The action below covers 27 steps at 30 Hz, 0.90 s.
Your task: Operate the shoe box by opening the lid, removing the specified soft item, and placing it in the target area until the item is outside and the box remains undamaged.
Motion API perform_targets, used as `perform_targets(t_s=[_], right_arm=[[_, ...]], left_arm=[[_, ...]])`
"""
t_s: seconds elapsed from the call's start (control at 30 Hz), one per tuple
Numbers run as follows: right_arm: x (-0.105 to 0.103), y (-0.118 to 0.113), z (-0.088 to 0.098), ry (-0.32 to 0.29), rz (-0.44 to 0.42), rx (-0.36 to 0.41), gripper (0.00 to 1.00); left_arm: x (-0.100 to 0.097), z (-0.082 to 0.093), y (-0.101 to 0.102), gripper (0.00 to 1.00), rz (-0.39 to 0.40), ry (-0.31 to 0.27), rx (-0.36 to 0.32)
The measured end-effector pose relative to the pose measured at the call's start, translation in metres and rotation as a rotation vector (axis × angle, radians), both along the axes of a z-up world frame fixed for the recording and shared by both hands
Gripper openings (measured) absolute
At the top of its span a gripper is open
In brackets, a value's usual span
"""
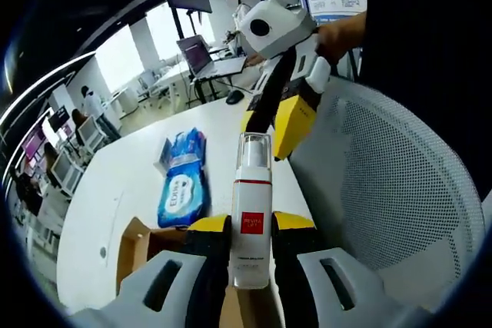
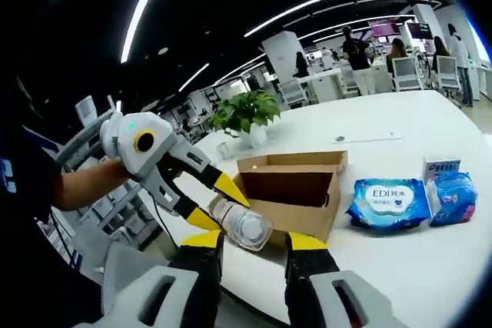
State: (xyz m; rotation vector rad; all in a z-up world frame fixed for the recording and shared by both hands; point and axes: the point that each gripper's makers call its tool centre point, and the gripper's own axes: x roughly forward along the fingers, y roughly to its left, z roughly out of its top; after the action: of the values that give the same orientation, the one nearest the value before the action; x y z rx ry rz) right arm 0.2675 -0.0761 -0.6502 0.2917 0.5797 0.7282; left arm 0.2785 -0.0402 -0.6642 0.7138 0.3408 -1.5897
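It was an open-plan office: rows of desks with monitors (image 1: 68,168), a laptop (image 1: 196,57), swivel chairs (image 2: 406,73), ceiling light strips (image 2: 150,7), seated staff.

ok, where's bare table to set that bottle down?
Bare white table in front of the wipes pack, and behind the open box toward the plant. Crowded at the box's near corner, where the left gripper holds the bottle.

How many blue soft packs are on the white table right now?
2. In the right gripper view, the blue wipes pack lies right of the open cardboard box, and a second blue pack lies just beyond it. Others may be hidden inside the box.
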Motion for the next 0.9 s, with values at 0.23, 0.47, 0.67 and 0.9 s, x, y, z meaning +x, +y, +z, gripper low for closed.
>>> perform_targets(t_s=[0.23, 0.47, 0.67, 0.9], right_arm=[[-0.004, 0.005, -0.002, 0.034, 0.001, 0.058, 0.27], [-0.007, 0.008, 0.0, 0.058, -0.012, 0.115, 0.22], [-0.008, 0.008, 0.0, 0.086, -0.031, 0.161, 0.2], [-0.006, 0.005, 0.0, 0.14, -0.074, 0.231, 0.18]], left_arm=[[-0.005, 0.004, -0.009, 0.19, -0.064, -0.05, -0.031], [-0.009, 0.001, -0.01, 0.19, -0.098, -0.087, -0.03], [-0.011, 0.0, -0.011, 0.19, -0.115, -0.109, -0.034], [-0.013, -0.003, -0.013, 0.2, -0.135, -0.156, -0.029]])
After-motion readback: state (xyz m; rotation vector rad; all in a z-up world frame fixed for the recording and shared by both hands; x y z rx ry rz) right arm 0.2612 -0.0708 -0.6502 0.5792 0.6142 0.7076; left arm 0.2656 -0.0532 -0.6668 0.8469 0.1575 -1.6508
